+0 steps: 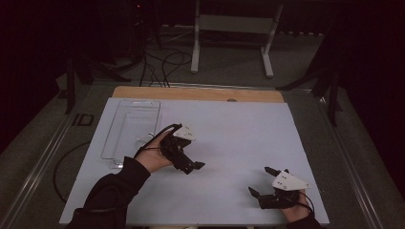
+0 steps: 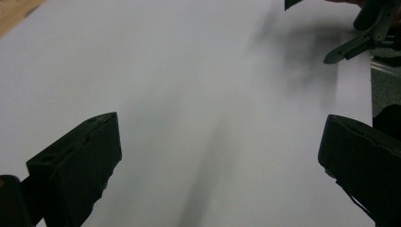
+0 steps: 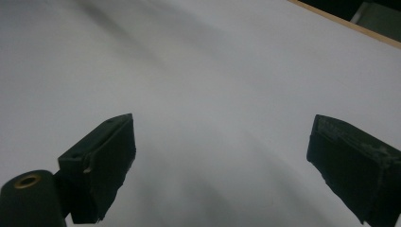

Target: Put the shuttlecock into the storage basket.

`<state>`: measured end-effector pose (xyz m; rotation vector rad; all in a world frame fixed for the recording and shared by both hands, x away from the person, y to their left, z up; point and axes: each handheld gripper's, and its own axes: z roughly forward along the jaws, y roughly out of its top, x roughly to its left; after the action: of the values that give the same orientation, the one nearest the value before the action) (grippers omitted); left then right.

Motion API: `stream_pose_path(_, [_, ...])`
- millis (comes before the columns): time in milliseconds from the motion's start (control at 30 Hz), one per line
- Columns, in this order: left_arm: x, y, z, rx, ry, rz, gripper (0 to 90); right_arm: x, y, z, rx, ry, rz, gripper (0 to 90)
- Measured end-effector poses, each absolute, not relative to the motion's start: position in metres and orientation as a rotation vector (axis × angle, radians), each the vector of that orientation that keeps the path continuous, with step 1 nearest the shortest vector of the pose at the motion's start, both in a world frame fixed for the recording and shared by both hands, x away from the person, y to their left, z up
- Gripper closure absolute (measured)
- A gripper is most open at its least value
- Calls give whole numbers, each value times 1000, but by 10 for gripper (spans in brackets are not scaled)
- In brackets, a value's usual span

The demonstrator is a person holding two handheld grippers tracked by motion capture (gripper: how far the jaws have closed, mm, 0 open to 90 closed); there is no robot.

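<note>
Two hand-held black two-jaw grippers hover over the white worktop [image 1: 239, 133], jaws apart and empty: left gripper [image 1: 191, 167] mid-table, beside a clear plastic rectangular tray [image 1: 131, 126] near the left edge; right gripper [image 1: 261, 183] by the near-right corner.

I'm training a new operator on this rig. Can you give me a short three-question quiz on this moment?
1. True or false: the left tongs grip the clear tray.
2. Which tongs are nearer the table's front edge: A) left, B) right?
3. Fill in: both tongs' jaws stand ____.

Key: 1. False, they hover beside the tray, holding nothing. 2. B. 3. Open.
</note>
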<state>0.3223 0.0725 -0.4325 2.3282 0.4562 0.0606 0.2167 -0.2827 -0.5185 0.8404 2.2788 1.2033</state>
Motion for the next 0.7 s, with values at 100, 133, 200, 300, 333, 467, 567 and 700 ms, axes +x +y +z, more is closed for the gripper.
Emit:
stream_pose_path(100, [319, 75, -438, 2331, 453, 63, 11, 217, -282, -519, 844, 2281, 1201, 86])
stream_pose_path(133, [317, 75, -439, 2332, 448, 69, 11, 217, -282, -519, 843, 2281, 1201, 86])
stream_pose_path(200, [315, 76, -443, 2333, 452, 67, 11, 217, -282, -519, 843, 2281, 1201, 86])
stream_pose_path(300, [311, 77, -448, 2340, 453, 70, 11, 217, -282, -519, 842, 2279, 1200, 86])
stream_pose_path(333, [310, 77, -449, 2338, 445, 66, 11, 217, -283, -519, 842, 2278, 1201, 86])
stream_pose_path(467, [304, 80, -455, 2326, 447, 67, 11, 217, -283, -519, 839, 2277, 1202, 86])
stream_pose_path(567, [301, 83, -459, 2324, 445, 61, 11, 217, -282, -518, 837, 2278, 1200, 86])
stream_pose_path(700, [296, 86, -468, 2324, 441, 52, 11, 217, -283, -518, 843, 2278, 1200, 86])
